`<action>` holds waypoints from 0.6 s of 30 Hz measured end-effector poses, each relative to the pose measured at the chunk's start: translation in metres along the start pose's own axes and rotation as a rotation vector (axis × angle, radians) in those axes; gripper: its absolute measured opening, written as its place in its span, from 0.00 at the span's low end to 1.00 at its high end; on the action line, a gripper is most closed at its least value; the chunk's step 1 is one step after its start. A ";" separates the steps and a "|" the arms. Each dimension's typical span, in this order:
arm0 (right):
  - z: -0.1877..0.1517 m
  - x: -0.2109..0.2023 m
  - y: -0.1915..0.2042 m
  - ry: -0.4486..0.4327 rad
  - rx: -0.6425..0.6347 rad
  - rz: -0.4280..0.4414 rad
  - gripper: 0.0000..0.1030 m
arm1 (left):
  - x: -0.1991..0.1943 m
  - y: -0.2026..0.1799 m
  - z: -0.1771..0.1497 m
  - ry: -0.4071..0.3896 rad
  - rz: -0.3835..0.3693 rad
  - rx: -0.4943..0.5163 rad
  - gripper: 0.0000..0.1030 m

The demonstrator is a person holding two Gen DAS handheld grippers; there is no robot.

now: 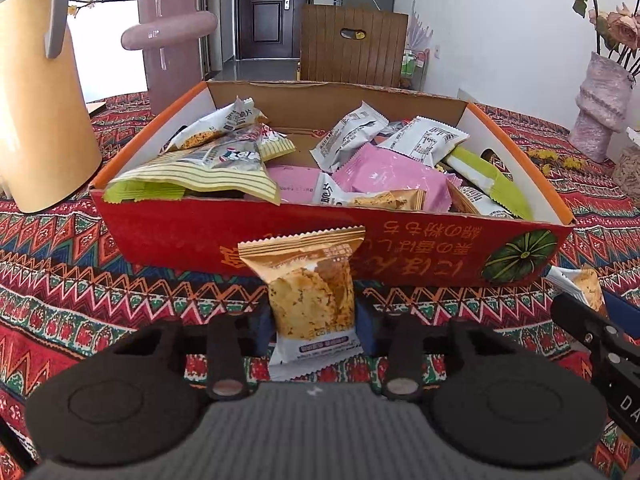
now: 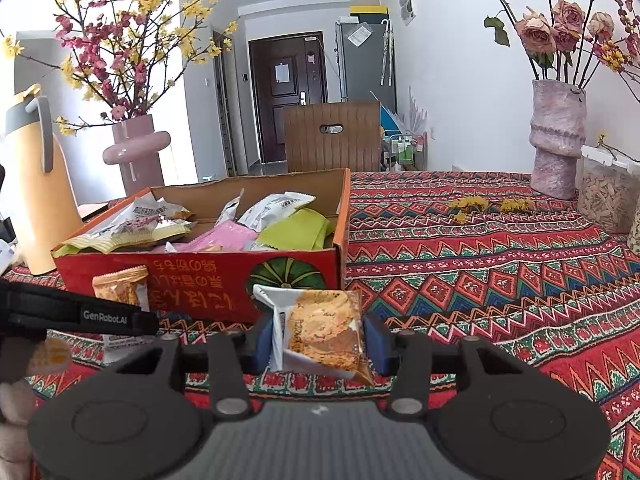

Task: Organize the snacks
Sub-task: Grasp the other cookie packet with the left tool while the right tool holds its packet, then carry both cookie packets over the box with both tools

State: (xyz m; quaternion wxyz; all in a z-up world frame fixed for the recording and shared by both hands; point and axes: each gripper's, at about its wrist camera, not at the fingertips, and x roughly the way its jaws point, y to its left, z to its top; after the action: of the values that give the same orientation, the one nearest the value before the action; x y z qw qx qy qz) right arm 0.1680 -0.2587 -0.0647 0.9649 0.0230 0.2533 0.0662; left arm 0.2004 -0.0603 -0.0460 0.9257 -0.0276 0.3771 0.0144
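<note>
Orange cracker packet (image 1: 308,292) upright at centre frame, clamped between the left tongs (image 1: 314,322), just before the red box (image 1: 192,236). Second cracker packet (image 2: 320,336) gripped likewise in the right tongs (image 2: 318,346), low centre, near the box's pumpkin corner. Box heaped with pink, green and white snack packets. Patterned desk cloth (image 2: 480,264) beneath; yellow jug (image 1: 36,100) upper left.

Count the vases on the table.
2: a pink vase at the far left behind the box, and a rough mauve vase at the far right. Others may lie outside both views.
</note>
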 end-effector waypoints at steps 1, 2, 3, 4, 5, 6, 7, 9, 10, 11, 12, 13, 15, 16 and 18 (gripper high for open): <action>0.000 0.000 0.000 -0.001 -0.001 0.000 0.45 | -0.002 0.002 0.000 -0.003 -0.006 -0.004 0.40; 0.000 0.000 0.001 -0.003 -0.002 0.000 0.45 | -0.004 0.003 0.000 -0.008 -0.010 -0.006 0.40; 0.000 -0.001 0.001 -0.006 -0.003 0.001 0.45 | -0.007 0.004 0.000 -0.015 -0.012 -0.005 0.40; 0.000 -0.001 0.001 -0.009 -0.005 0.002 0.45 | -0.009 0.005 0.000 -0.021 -0.015 -0.005 0.40; 0.000 -0.002 0.002 -0.012 -0.008 0.003 0.45 | -0.013 0.006 0.000 -0.027 -0.020 -0.005 0.40; 0.000 -0.002 0.002 -0.015 -0.010 0.004 0.45 | -0.016 0.007 0.000 -0.035 -0.027 -0.002 0.40; 0.000 -0.004 0.003 -0.022 -0.012 0.006 0.45 | -0.020 0.008 0.000 -0.046 -0.031 0.002 0.40; 0.000 -0.008 0.005 -0.041 -0.021 0.007 0.45 | -0.031 0.010 0.001 -0.069 -0.047 0.006 0.40; 0.001 -0.010 0.006 -0.049 -0.027 0.007 0.45 | -0.036 0.012 0.002 -0.078 -0.061 0.006 0.40; 0.002 -0.014 0.008 -0.057 -0.034 0.013 0.45 | -0.041 0.014 0.004 -0.092 -0.068 0.004 0.40; 0.004 -0.018 0.010 -0.066 -0.039 0.020 0.45 | -0.046 0.016 0.007 -0.107 -0.068 0.002 0.40; 0.007 -0.022 0.012 -0.079 -0.043 0.025 0.45 | -0.050 0.019 0.011 -0.122 -0.069 -0.002 0.40; 0.015 -0.027 0.017 -0.104 -0.053 0.036 0.45 | -0.059 0.024 0.019 -0.152 -0.069 -0.012 0.40; 0.020 -0.029 0.020 -0.117 -0.060 0.042 0.45 | -0.063 0.026 0.024 -0.169 -0.066 -0.014 0.40; 0.030 -0.029 0.027 -0.137 -0.077 0.047 0.45 | -0.069 0.030 0.033 -0.196 -0.055 -0.018 0.40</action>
State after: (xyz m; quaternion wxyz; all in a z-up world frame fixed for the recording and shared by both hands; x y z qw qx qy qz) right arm 0.1542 -0.2367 -0.0225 0.9783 -0.0036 0.1833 0.0969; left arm 0.1726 -0.0285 0.0240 0.9579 -0.0446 0.2835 -0.0053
